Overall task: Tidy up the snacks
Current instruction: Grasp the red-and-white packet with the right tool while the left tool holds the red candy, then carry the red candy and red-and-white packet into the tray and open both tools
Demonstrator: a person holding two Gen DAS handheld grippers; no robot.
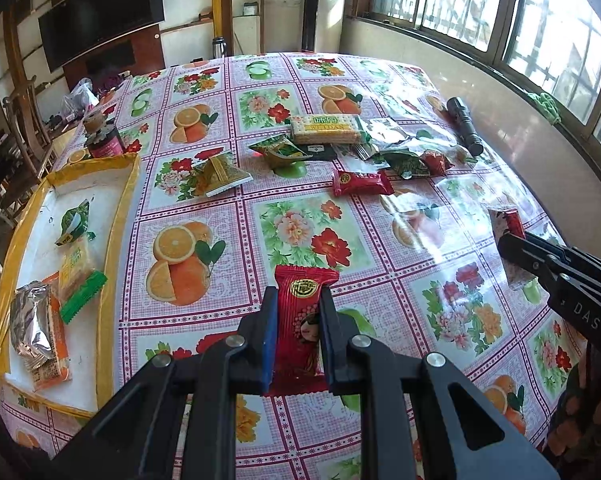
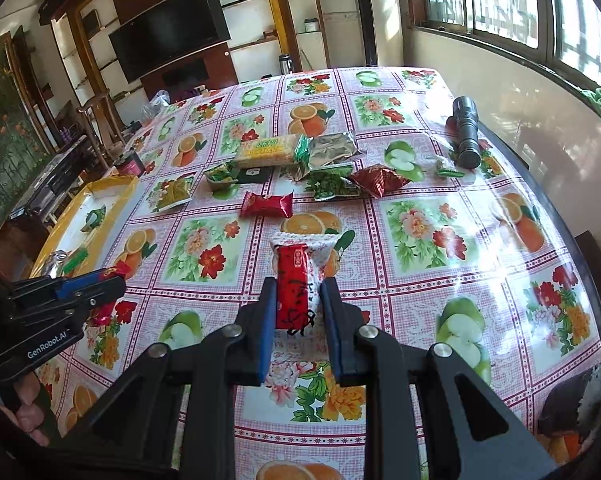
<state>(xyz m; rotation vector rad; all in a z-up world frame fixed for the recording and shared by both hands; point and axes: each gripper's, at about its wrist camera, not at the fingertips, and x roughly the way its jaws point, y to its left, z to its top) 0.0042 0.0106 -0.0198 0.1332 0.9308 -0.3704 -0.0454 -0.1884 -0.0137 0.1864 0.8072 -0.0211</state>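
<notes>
Left gripper [image 1: 298,300]: jaws clenched on a red snack packet [image 1: 300,316], which stands lengthwise between the blue pads, top end poking out past the fingertips, lifted above the tablecloth [image 1: 220,208].

Right gripper [image 2: 298,292]: clenched on a white-and-red snack packet [image 2: 300,276], crimped top edge projecting beyond the fingertips. The same gripper shows at the right edge of the left wrist view [image 1: 518,246], packet in its jaws.

Tray [image 1: 120,216] with yellow rim sits at the left edge of the table. Inside it: a green-and-white packet [image 1: 75,222] toward the far end, a cracker pack with green end [image 1: 80,276] in the middle, a silver foil pack [image 1: 30,324] lying on an orange pack [image 1: 54,364] at the near end.

Loose snacks remain in a cluster at mid-table: a yellow cracker pack [image 1: 326,130] at the far side, a second red packet [image 1: 360,182] nearer, a yellow-green triangular packet [image 1: 218,174] to the left, green packets [image 1: 282,150] and a dark red packet [image 1: 434,162] between.

Black flashlight [image 1: 464,126] lies far right, apart from the cluster. Dark jar [image 1: 102,138] stands just beyond the tray's far end.
</notes>
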